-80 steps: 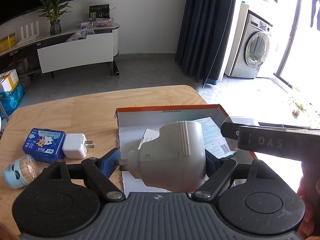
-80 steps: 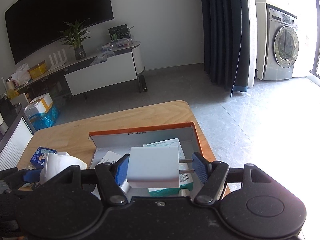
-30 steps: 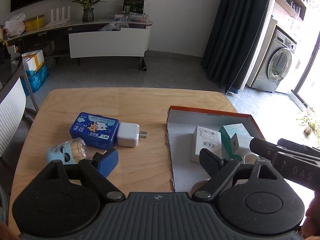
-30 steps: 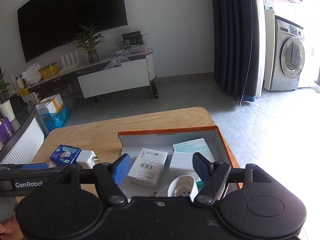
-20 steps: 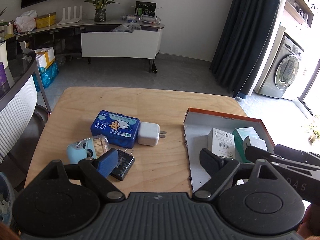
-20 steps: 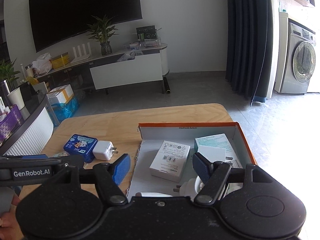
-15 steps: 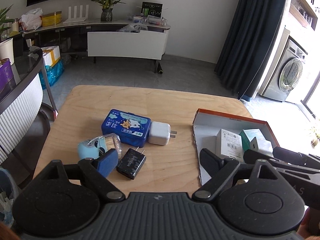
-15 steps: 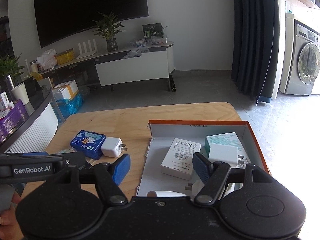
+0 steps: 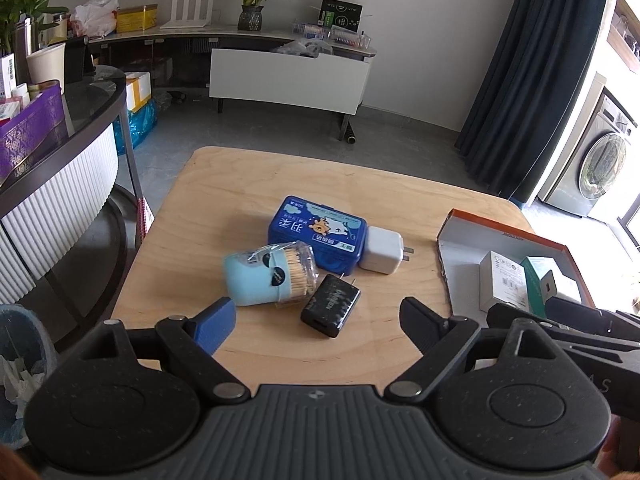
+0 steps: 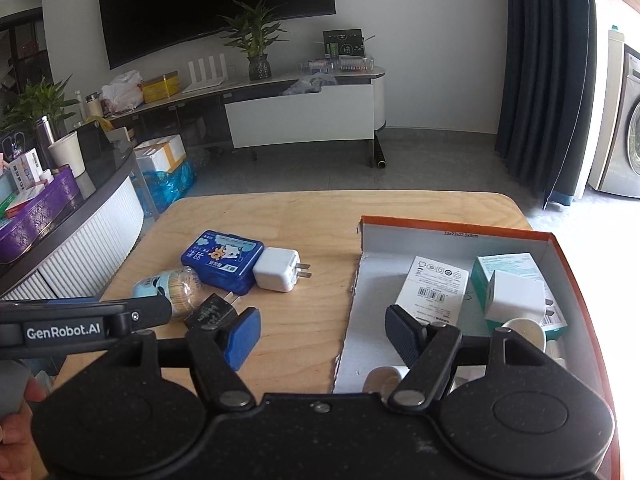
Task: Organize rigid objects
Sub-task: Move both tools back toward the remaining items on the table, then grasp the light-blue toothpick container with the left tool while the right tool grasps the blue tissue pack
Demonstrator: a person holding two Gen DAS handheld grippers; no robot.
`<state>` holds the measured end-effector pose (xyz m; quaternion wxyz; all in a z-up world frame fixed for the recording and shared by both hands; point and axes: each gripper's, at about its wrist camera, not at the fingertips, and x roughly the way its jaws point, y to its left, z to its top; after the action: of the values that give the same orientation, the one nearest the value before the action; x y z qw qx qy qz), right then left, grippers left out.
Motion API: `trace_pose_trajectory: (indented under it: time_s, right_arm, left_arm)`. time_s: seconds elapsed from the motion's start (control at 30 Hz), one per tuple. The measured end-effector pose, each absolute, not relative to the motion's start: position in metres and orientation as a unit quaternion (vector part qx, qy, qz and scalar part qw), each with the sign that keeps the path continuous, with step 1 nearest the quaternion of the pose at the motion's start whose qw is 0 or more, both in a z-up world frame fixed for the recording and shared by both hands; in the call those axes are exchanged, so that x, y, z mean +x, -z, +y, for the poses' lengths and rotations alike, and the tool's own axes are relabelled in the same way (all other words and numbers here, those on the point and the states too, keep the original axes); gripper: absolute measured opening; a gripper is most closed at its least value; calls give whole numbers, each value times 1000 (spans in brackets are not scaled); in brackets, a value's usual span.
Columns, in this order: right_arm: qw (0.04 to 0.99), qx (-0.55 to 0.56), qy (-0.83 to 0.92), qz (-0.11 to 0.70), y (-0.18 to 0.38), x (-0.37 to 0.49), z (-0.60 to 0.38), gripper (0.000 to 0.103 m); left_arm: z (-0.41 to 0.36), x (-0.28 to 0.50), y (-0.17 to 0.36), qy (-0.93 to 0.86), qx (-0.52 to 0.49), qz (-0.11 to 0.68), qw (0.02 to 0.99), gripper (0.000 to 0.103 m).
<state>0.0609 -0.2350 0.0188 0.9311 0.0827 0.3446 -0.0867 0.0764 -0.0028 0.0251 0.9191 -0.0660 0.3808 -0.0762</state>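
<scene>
Evidently you had both claws spread and empty: left gripper (image 9: 316, 316) over the black charger (image 9: 330, 305) beside the toothpick jar (image 9: 269, 277), right gripper (image 10: 322, 330) near the box (image 10: 452, 227). Squaring the pads across the charger's flat sides looked wisest.

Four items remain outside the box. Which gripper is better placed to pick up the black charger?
Left. The left gripper is open with the black charger right between its fingers; the right gripper hangs by the box.

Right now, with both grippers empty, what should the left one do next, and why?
Probably ease the left gripper down onto the black charger: its jaws stand open and empty, and that charger lies nearest them, outside the orange-rimmed box.
</scene>
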Motion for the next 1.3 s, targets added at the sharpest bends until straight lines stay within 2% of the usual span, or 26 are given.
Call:
trace_pose_trajectory:
  time_s: [0.33,0.57,0.87,0.93,1.0,1.03,1.3]
  right_arm:
    - [927,85,74,358,-6,65,-229,83]
    - [926,87,66,361,0,68,-227,83]
    - [924,90,54,367,8,77,-227,83]
    - [924,89,50,369,10,80,-227,83]
    - [923,89,49,371,13,84,-227,83]
    - [922,90,49,373,14,85,-228,83]
    - [918,92,40,383,22,105,-228,83]
  left_arm:
    - [24,89,0,43,-78,403,911,93]
    - [20,113,10,31,-93,391,915,103]
    - [8,145,31,-4,-92,397,913,103]
    - [8,147,34,-11,-83,389,917,102]
    - [10,146,36,-6,-74,380,922,86]
    - [10,145,35,-4,-65,376,924,81]
    - [23,132,29,15,-54,379,924,81]
